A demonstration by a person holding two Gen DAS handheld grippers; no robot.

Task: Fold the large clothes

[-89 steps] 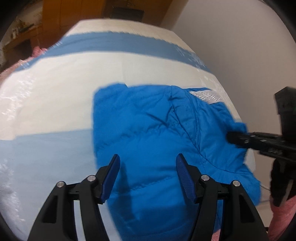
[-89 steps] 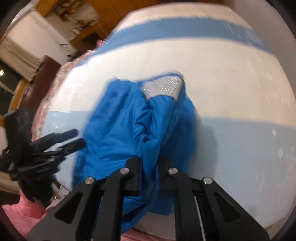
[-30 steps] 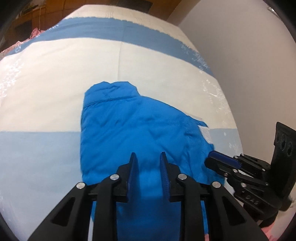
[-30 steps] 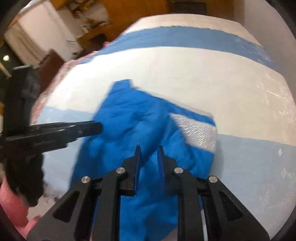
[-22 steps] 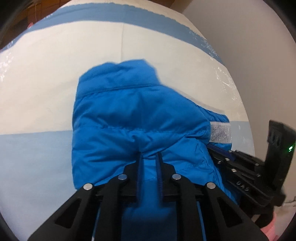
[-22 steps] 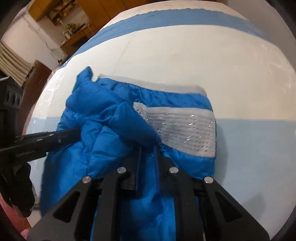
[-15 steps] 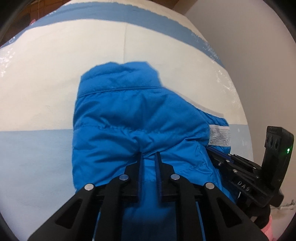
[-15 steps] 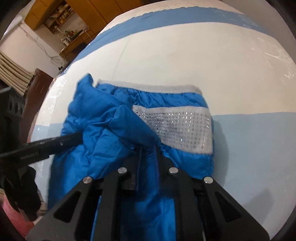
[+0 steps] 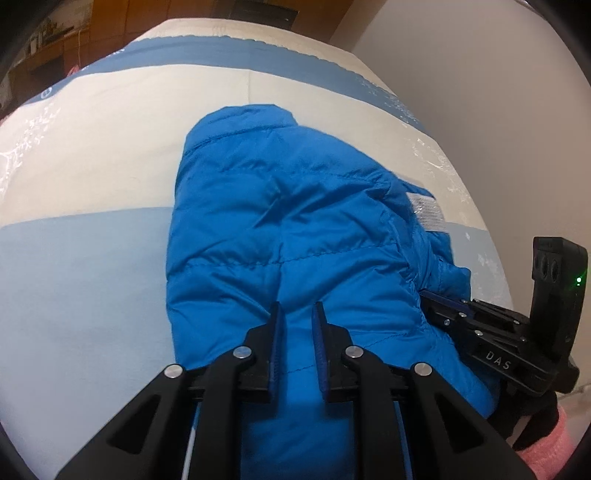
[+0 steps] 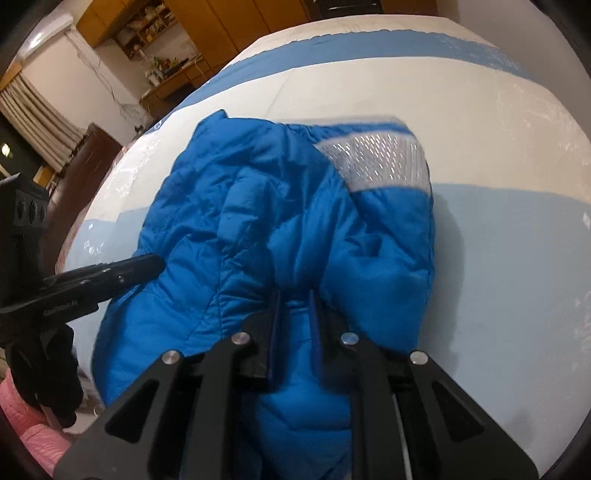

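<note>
A bright blue puffer jacket [image 9: 277, 221] lies bunched on the bed, collar end far from me. A silver mesh panel [image 10: 376, 158] shows at its right side. My left gripper [image 9: 297, 314] pinches a fold at the jacket's near edge; its jaws are starting to open, with fabric still between the pads. The right gripper [image 10: 295, 299] is shut on another fold of the jacket [image 10: 240, 221]. Each gripper shows in the other's view: the right gripper [image 9: 428, 295] at the jacket's right edge, the left gripper [image 10: 155, 262] at its left edge.
The bed cover [image 9: 92, 147] has white, light blue and darker blue bands. A plain wall [image 9: 480, 92] runs close along the right side. Wooden cabinets [image 10: 221, 22] and curtains stand beyond the bed. A black glove and pink sleeve [image 9: 546, 443] hold the right gripper.
Both grippers closed on the jacket's near edge, then carried the folds forward and down. The jacket now sits more bunched, and the silver panel has come into sight.
</note>
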